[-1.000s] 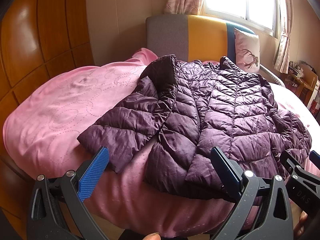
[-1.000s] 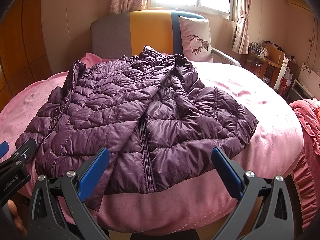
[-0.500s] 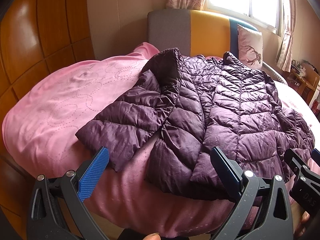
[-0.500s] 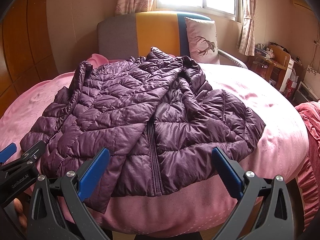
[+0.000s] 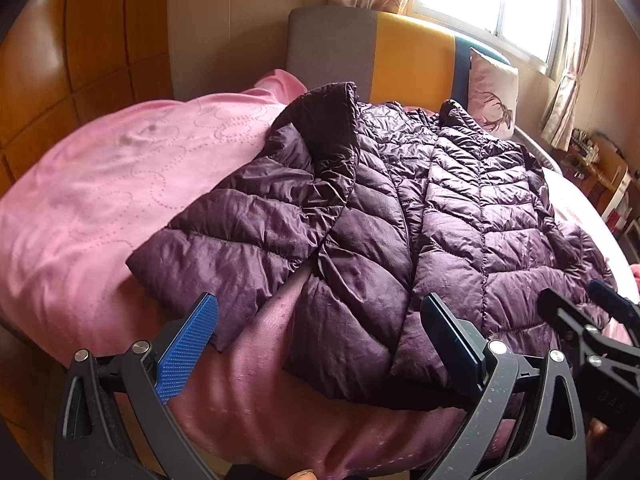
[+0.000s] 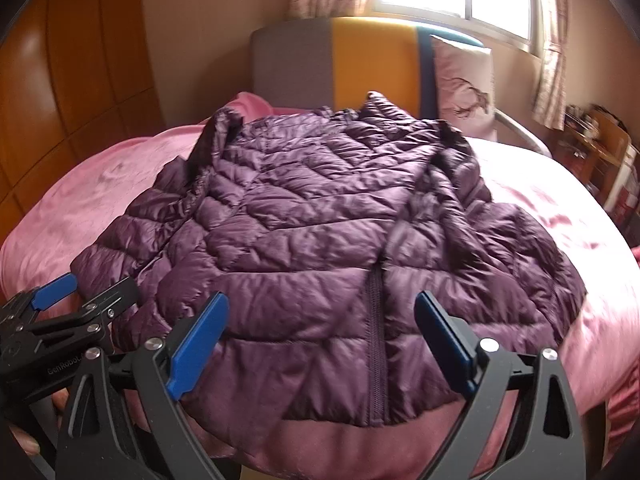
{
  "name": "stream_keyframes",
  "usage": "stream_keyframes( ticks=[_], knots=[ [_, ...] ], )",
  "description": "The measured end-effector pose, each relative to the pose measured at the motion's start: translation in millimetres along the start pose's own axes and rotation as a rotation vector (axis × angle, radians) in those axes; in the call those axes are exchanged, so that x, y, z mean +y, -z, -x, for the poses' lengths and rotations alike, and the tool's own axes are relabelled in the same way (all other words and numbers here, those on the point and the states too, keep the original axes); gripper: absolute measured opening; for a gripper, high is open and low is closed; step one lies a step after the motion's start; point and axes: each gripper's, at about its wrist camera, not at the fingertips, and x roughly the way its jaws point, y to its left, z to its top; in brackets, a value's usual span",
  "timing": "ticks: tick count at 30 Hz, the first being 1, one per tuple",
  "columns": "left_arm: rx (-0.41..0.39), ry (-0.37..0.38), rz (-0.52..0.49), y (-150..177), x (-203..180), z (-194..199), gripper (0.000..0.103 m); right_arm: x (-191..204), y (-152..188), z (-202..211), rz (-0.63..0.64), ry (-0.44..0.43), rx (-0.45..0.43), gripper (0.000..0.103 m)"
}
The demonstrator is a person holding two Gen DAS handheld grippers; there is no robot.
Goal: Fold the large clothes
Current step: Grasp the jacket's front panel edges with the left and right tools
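jacket [image 6: 320,240]: purple quilted puffer, lying front up on the bed [image 5: 100,200], collar toward the headboard [image 5: 400,52], hem toward you at the near edge; zip [image 6: 376,340] shut along the lower front, so it looks ready for a first fold.
sleeve [image 5: 240,232]: angled out from the body onto the pink cover, cuff end nearest your left tool; it probably has to come across the chest before anything else.
far sleeve [image 6: 532,256]: bunched along the other side of the jacket, partly tucked against the body.
left gripper [image 5: 320,336]: your left tool hangs over the near hem and the cuff, fingers wide, nothing between them; cloth lies below and beyond the pads, not pinched.
right gripper [image 6: 320,340]: aimed at the lower front around the zip; its fingers are closing from wide, with hem fabric seen between them but no pad pressing on it yet.
placement: both tools sit at the hem side, near each other, each visible in the other's view; this suits taking a hem corner or cuff in each.
pillow [image 5: 492,92]: propped against the headboard, well apart from the work.
risk: slippery, puffy shell may slide out of a shallow pinch.
progress: no fold made yet, judging by the spread jacket.
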Motion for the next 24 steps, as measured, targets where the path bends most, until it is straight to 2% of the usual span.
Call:
stream_keyframes(
  ticks=[2,4,6,7,8,9,13,15,16,19,22,24],
  knots=[
    [0.011,-0.006,0.002,-0.5,3.8,-4.6,0.1,10.0,-1.3,-11.8,0.048,-0.025,0.019,0.086],
    [0.023,-0.006,-0.006,-2.0,7.9,-8.0,0.1,19.5,0.8,-25.6,0.105,-0.05,0.052,0.074],
    [0.045,0.024,0.014,-4.5,17.5,-10.7,0.1,26.3,4.5,-38.5,0.165,-0.06,0.082,0.049],
    [0.051,0.047,0.029,-5.3,22.1,-11.2,0.1,27.7,5.1,-40.9,0.194,-0.066,0.085,0.041],
    [0.053,0.077,0.054,-6.4,28.6,-11.4,0.1,27.9,4.7,-40.5,0.215,-0.073,0.079,0.027],
    [0.053,0.096,0.087,-7.4,36.9,-11.3,0.1,24.7,1.6,-37.2,0.223,-0.08,0.073,0.019],
    [0.088,0.126,0.127,-9.5,48.5,-15.9,0.079,-7.0,-16.2,-12.7,0.167,-0.09,0.024,0.013],
    [0.112,0.164,0.116,-9.4,46.9,-19.2,0.071,-32.2,-27.9,4.0,0.149,-0.026,-0.036,0.012],
    [0.12,0.178,0.098,-9.3,43.2,-20.2,0.07,-42.2,-32.8,9.6,0.142,0.009,-0.058,0.012],
    [0.139,0.228,0.055,-7.3,30.7,-23.9,0.07,-93.2,-52.9,22.7,0.114,0.193,-0.127,0.012],
    [0.18,0.274,0.045,-5.3,19.8,-33.1,0.07,-159.5,-71.9,22.3,0.043,0.381,-0.137,0.012],
    [0.214,0.294,0.041,-4.6,14.9,-42.4,0.063,-213.8,-83.3,13.7,-0.043,0.49,-0.113,0.011]
  ],
)
